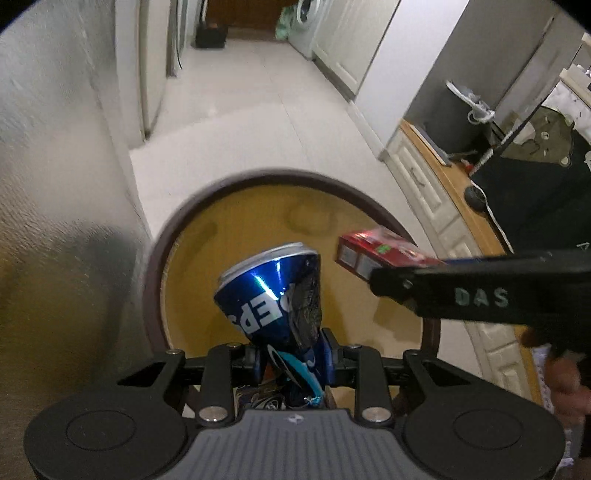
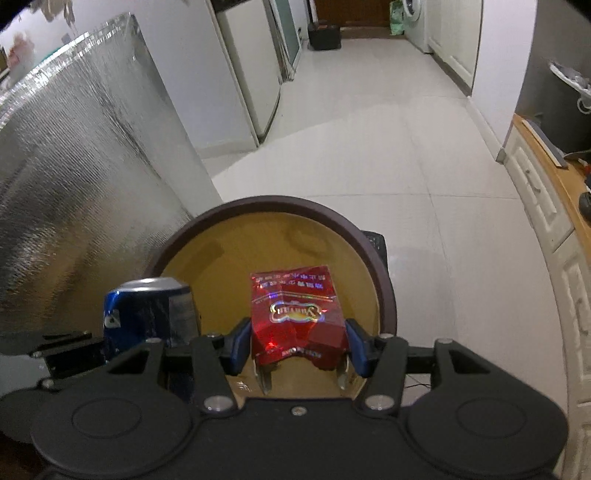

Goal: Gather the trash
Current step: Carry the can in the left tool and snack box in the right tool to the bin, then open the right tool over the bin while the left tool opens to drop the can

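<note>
My left gripper (image 1: 295, 354) is shut on a crushed blue Pepsi can (image 1: 273, 295), which hangs over the mouth of a round bin (image 1: 258, 177) with a dark brown rim and yellow inside. The can (image 2: 147, 310) also shows at the left of the right wrist view. My right gripper (image 2: 297, 341) is shut on a crumpled red packet (image 2: 297, 314), held over the same bin (image 2: 280, 205). In the left wrist view the red packet (image 1: 376, 254) pokes in from the right, in the right gripper's black fingers (image 1: 461, 295).
A silver foil-covered panel (image 2: 85, 184) stands just left of the bin. White tiled floor (image 2: 369, 147) stretches ahead to a washing machine (image 1: 306, 14). A wooden counter (image 1: 454, 184) with cream drawers runs along the right. A hand (image 1: 565, 384) shows at the right edge.
</note>
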The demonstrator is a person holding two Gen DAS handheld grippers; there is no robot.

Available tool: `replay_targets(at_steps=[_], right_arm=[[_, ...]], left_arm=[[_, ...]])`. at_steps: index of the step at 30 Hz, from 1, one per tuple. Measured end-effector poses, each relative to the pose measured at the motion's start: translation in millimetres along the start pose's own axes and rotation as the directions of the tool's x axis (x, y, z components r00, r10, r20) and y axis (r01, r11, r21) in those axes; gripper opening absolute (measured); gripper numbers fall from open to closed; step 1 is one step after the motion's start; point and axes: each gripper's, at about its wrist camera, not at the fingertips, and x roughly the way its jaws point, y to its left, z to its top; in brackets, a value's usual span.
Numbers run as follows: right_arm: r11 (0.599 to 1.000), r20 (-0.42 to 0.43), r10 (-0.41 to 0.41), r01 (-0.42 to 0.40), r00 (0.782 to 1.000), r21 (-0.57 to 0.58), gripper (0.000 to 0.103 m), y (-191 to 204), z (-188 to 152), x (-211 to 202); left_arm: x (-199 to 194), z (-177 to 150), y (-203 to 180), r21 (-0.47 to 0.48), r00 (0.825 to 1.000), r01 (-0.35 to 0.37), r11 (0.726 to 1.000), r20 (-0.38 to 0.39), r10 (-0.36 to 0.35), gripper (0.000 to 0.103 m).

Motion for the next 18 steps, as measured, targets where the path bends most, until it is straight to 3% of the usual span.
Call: replay_targets(at_steps=[7, 18], right_arm=[[0.999, -0.082, -0.029, 0.026, 0.996, -0.04, 0.054, 3.0, 16.0, 30.2], [0.996, -0.126, -0.067, 0.06, 0.99, -0.059, 0.056, 5.7, 24.6, 53.1]], left_arm=[[13.1, 7.0, 6.4, -0.011, 0.999, 0.001, 1.0, -0.053, -0.002, 0.03], [34.5, 14.2, 6.2, -0.002, 0.996, -0.015, 1.0, -0.092, 0.015, 0.03]])
